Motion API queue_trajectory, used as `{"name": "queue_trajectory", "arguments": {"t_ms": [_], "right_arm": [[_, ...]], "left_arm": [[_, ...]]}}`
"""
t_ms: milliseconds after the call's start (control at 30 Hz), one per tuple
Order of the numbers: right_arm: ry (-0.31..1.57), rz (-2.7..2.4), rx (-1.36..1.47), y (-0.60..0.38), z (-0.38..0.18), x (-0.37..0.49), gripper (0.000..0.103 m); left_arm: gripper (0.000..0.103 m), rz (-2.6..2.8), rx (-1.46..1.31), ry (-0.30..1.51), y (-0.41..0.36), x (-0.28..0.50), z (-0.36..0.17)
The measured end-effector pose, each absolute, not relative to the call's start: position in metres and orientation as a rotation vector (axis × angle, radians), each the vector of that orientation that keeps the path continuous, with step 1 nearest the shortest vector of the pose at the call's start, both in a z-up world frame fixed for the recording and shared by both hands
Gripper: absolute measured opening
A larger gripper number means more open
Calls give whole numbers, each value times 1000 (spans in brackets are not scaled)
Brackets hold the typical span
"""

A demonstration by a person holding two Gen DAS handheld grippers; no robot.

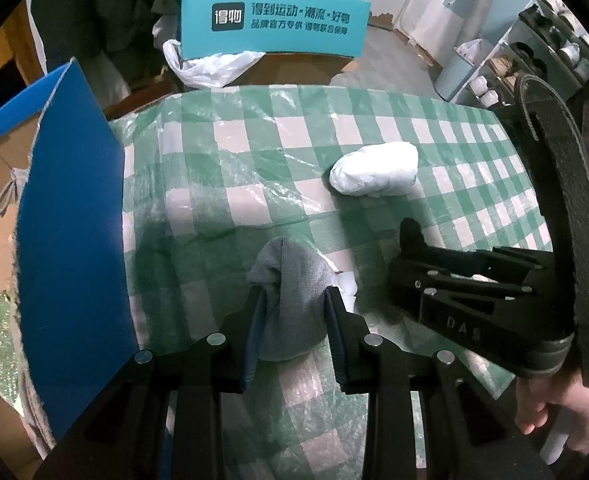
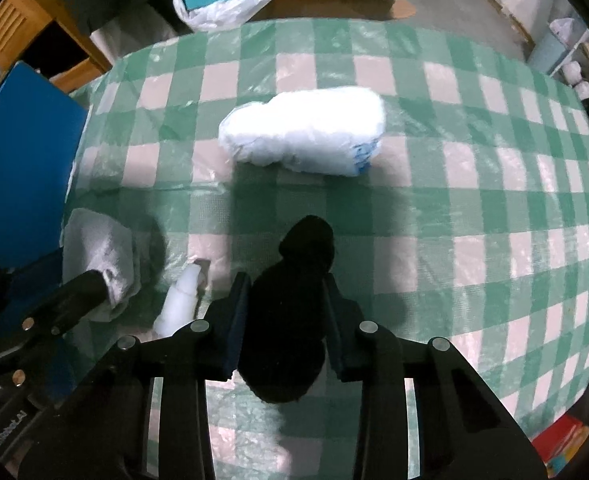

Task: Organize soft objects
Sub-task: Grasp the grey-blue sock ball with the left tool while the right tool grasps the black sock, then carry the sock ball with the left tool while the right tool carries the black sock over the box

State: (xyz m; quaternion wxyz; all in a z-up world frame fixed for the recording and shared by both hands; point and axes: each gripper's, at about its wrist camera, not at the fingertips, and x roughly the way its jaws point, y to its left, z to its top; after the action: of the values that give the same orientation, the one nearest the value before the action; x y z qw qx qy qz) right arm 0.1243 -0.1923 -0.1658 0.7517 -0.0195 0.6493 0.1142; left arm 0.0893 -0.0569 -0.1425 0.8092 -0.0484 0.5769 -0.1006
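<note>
Your left gripper (image 1: 294, 300) pinches the grey sock (image 1: 290, 280), your right gripper (image 2: 286, 292) the black sock (image 2: 290, 300): both grasped, so lift them together next.

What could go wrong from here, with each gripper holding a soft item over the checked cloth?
The grey sock hangs loosely from the left gripper and could slip out. The right gripper holds the black sock close to the left one, so they may bump. A small white piece lies below and could be overlooked.

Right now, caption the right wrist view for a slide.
Right tongs shut on black soft sock; white plastic-wrapped bundle ahead on green checked cloth.
</note>
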Motion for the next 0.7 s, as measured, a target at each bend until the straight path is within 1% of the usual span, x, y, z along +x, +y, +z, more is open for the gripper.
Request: {"name": "queue_trajectory", "arguments": {"t_ms": [200, 700], "right_arm": [[1376, 232, -32, -201, -151, 126, 33], [1231, 268, -59, -206, -81, 105, 33]], "left_arm": [[30, -218, -98, 1202, -58, 84, -128], [30, -216, -53, 1112, -58, 65, -87]]}}
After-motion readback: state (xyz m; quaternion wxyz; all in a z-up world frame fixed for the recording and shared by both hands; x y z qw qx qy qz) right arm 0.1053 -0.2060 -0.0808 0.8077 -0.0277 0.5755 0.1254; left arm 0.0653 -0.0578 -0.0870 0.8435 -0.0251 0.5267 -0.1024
